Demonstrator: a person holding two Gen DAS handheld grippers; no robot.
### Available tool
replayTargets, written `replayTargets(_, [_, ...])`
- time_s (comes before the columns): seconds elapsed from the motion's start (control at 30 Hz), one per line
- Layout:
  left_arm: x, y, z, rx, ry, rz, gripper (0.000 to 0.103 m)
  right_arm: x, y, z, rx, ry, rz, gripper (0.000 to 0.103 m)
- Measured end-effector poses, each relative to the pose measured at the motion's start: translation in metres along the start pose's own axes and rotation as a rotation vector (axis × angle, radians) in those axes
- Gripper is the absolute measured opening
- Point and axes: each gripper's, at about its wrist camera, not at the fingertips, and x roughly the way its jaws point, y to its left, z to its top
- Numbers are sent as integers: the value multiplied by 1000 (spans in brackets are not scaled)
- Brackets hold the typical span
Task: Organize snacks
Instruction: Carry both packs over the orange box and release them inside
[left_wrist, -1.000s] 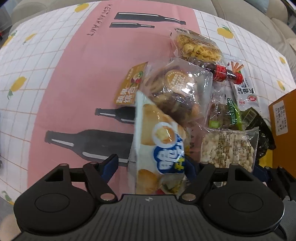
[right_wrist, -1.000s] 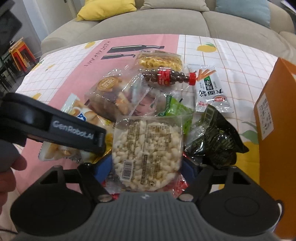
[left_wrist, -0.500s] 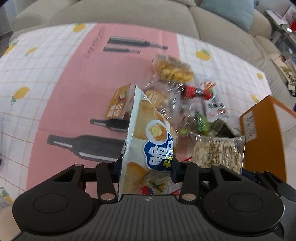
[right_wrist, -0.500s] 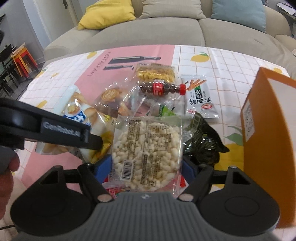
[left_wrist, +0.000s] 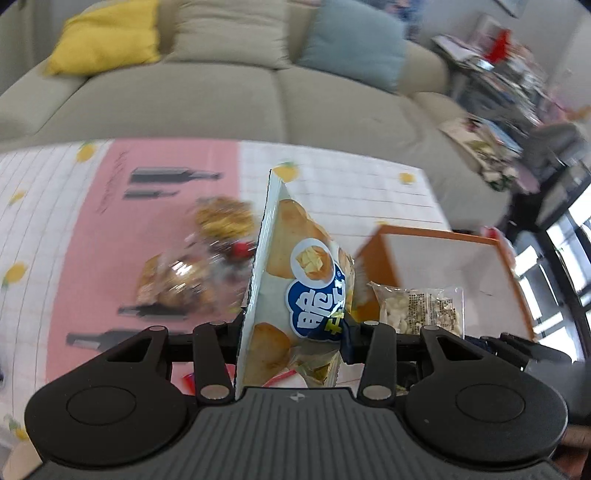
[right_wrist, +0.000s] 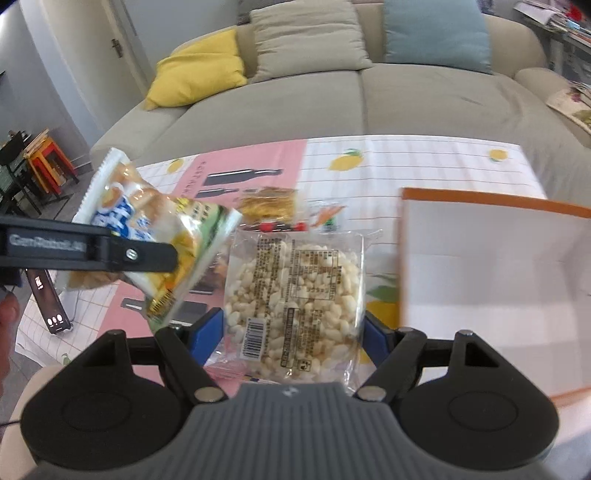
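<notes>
My left gripper (left_wrist: 293, 328) is shut on a white and blue chip bag (left_wrist: 295, 280) and holds it upright above the table; the bag also shows in the right wrist view (right_wrist: 147, 229). My right gripper (right_wrist: 293, 332) is shut on a clear pack of puffed rice (right_wrist: 295, 295), also seen in the left wrist view (left_wrist: 421, 310). Both are held up near the open orange box (right_wrist: 491, 266), which stands on the right; the box also shows in the left wrist view (left_wrist: 443, 258).
Several snacks stay on the pink and white tablecloth (right_wrist: 258, 162): a yellow noodle bag (right_wrist: 267, 203), a small cola bottle (right_wrist: 280, 226), a clear bag of brown pastries (left_wrist: 177, 280). A phone (right_wrist: 48, 302) lies at the left edge. A beige sofa (right_wrist: 332, 103) stands behind.
Both grippers have lifted their packs off the pile and risen, swinging right toward the orange box. The chip bag now hangs clear of the table.
</notes>
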Motion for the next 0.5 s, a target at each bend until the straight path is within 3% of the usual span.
replayTargets(0.17, [10,-52,13,101,40,-95,49,-38,-53,6,72,30,-31,76])
replayTargets(0.33, [39,-103,25,198,96,-137,49,-54,-98,11,47,78,-132,76])
replayTargets(0.5, [80,-143,32,278,178,-149,49,-50,-147,15,66,137,-149,76])
